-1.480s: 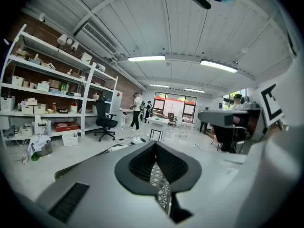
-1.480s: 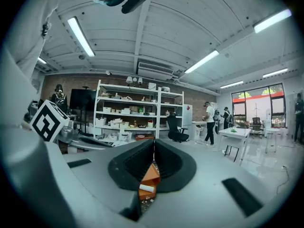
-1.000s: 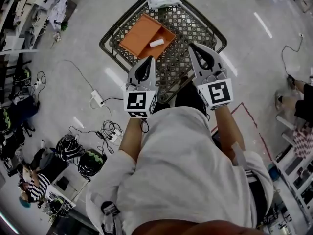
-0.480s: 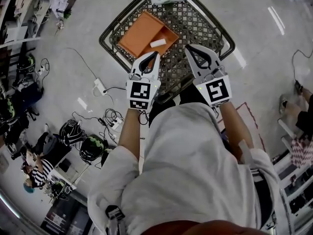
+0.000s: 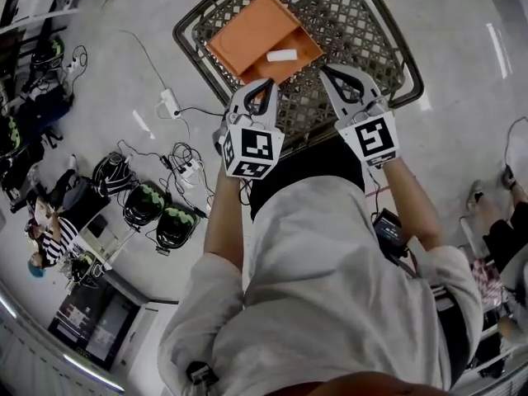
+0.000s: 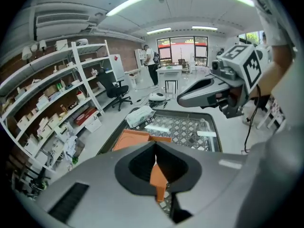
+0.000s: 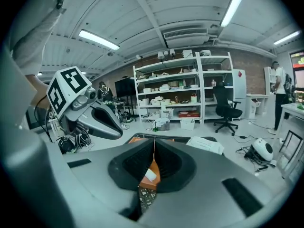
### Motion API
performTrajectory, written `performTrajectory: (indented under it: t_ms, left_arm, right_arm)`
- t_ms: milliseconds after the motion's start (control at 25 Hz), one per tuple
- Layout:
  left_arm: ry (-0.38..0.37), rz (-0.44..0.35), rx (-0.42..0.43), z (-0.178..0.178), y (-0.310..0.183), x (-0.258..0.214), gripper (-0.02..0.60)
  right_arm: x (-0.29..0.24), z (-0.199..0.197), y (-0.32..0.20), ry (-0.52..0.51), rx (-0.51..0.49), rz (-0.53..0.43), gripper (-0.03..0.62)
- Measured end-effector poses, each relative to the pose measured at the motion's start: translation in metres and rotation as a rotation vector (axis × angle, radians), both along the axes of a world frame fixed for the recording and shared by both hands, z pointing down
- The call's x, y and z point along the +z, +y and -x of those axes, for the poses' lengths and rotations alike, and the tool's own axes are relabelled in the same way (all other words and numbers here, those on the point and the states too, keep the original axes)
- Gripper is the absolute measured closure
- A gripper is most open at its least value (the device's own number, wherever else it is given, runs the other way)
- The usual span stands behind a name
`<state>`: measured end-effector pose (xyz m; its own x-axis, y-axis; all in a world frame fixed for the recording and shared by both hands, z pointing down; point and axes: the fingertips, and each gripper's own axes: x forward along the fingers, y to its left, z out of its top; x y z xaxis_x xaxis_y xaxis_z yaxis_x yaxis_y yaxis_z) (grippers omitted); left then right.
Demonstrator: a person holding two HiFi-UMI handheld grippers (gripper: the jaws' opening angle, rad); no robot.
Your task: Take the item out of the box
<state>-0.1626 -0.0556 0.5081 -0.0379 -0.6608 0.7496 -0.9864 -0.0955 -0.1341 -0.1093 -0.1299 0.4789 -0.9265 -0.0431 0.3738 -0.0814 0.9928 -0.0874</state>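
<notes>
While I hold both over the surface's (image 5: 363, 31) near edge, my left tongs (image 5: 268, 83) and right tongs (image 5: 325, 70) are pinched together, empty: nothing to grip yet. White item (image 5: 281, 55) lies loose in open orange box (image 5: 247, 40), surface's left side, just beyond left tongs.

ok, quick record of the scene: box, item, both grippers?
surface: mesh table
box: orange box, open, on the table
item: white item, lying inside the box
left gripper: shut, empty, by the box's near edge
right gripper: shut, empty, over the mesh beside the box
task: item not yet taken out
</notes>
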Motion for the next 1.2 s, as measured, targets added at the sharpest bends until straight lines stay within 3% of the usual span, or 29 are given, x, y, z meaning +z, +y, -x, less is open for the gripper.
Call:
performTrajectory:
  t_ms: [120,320,720,1200]
  left_arm:
    - [-0.049,0.069,0.042,0.003,0.001,0.022,0.574]
    - [-0.053,0.155,0.094,0.006,0.000,0.059,0.572]
    - [-0.077,0.261,0.158,0.019,-0.019,0.115,0.572]
    - [-0.172,0.414,0.272,0.031,-0.019,0.160,0.561]
  right_arm:
    - [0.024,0.007,-0.001,0.029,-0.031,0.014,0.589]
    - [0.059,0.014,-0.003,0.073,-0.050,0.039,0.589]
    - [0.106,0.002,-0.025,0.112,0.024,0.109,0.589]
    - [0.119,0.006,-0.028,0.122,0.021,0.136,0.589]
